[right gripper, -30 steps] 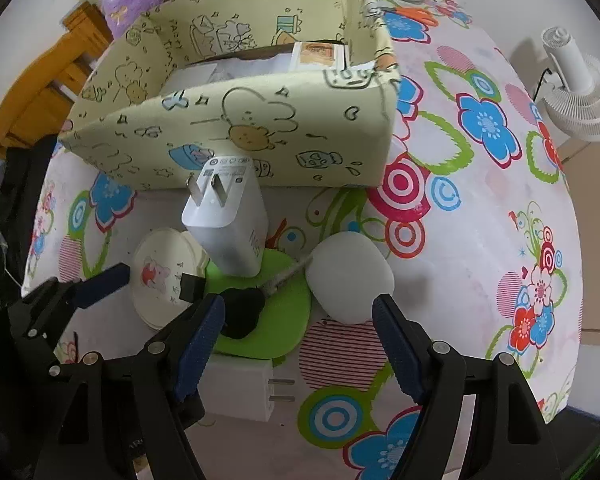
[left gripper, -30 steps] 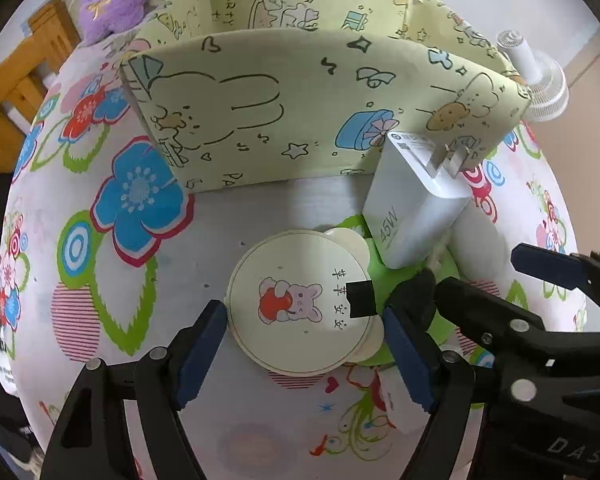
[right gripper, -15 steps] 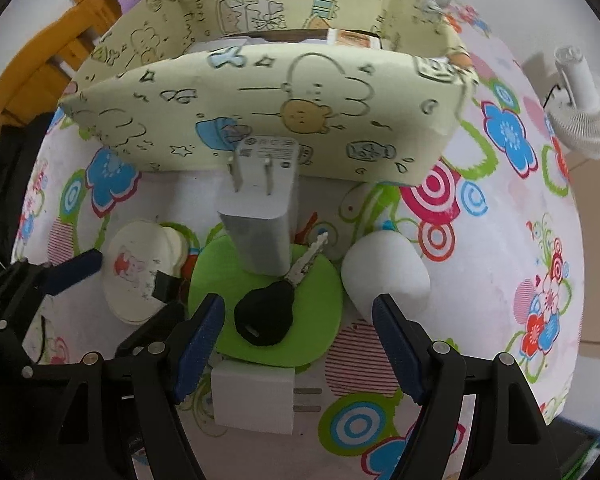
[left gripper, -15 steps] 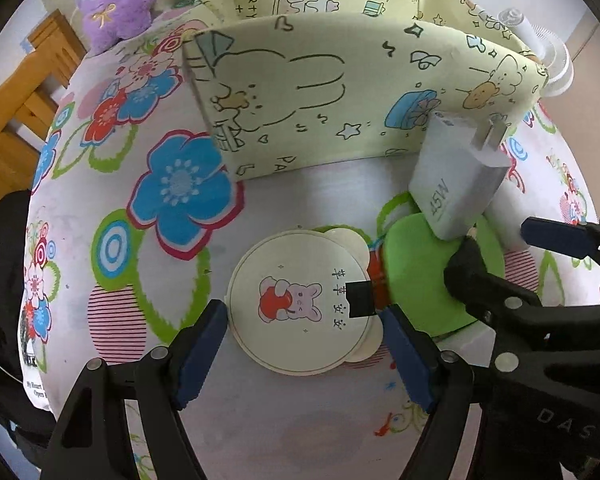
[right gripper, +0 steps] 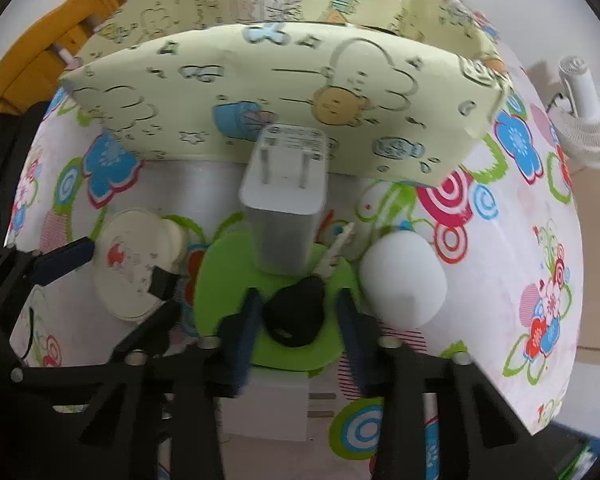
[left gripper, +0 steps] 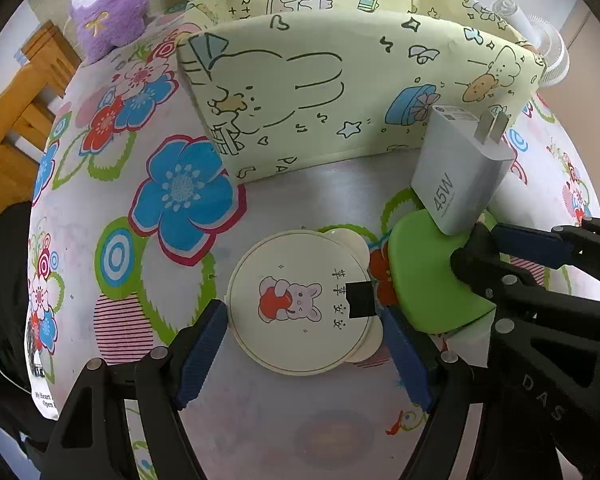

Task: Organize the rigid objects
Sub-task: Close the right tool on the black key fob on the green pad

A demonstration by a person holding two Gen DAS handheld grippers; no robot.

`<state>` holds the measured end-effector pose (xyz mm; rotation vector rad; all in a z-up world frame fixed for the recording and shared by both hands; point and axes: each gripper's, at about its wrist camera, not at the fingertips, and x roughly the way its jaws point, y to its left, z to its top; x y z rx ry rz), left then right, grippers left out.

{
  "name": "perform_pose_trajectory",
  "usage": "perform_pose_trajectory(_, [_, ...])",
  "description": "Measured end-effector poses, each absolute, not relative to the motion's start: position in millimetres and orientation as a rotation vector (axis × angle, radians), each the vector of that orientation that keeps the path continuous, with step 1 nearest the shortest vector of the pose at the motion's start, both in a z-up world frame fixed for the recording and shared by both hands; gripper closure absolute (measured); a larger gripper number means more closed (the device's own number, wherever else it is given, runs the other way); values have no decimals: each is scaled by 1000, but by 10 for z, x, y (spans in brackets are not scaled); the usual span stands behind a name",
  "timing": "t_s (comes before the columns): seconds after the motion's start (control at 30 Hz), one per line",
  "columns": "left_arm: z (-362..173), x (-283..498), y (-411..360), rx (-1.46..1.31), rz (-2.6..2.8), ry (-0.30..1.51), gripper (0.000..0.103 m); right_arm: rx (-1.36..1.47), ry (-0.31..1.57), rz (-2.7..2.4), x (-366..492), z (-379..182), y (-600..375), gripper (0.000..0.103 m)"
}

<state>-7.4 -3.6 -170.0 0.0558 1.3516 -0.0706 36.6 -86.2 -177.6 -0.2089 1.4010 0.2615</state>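
My left gripper (left gripper: 304, 338) is open around a round cream tin with a rabbit picture (left gripper: 300, 300), its pads close to both sides. My right gripper (right gripper: 296, 316) has narrowed around the black head of a key (right gripper: 296, 312) lying on a green disc (right gripper: 228, 276); small gaps still show beside the head. A white 45W charger (right gripper: 286, 200) stands on the disc's far edge, also seen in the left wrist view (left gripper: 456, 176). A yellow cartoon-print box (right gripper: 280, 92) stands behind. A white egg-shaped object (right gripper: 404, 280) lies right of the disc.
A second white charger (right gripper: 268, 404) lies under my right gripper near the table's front. A purple plush toy (left gripper: 104, 4) sits far left, a white fan (right gripper: 584, 120) off the table at right, and a wooden chair (left gripper: 16, 120) at left.
My right gripper moved forward over the green disc and its jaws narrowed around the black key head. My left gripper stayed open around the rabbit tin.
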Motion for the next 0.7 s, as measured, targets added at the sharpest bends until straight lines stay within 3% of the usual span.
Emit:
perform_pose_trajectory(0.57, [-1339,68,-178,39,-93,1325,24,-125,1365,251,465,-1513,-1267,68])
perform_pose_trajectory(0.6, [-1319,77,-187,38,-93,1322,29,-119,1359,254,477,-1474,-1293,68])
perform_pose_trajectory(0.63, [-1281,89,-215,25,-109,1324,59,-109,1355,258,487,-1445,-1316,68])
perform_pose_trajectory(0.67, [-1267,106,-222,-1,-109,1339,66,-105,1355,261,494,-1419,-1336,68])
perform_pose_trajectory(0.7, [-1249,125,-228,-27,-103,1347,66,-105,1353,264,490,-1393,-1347,68])
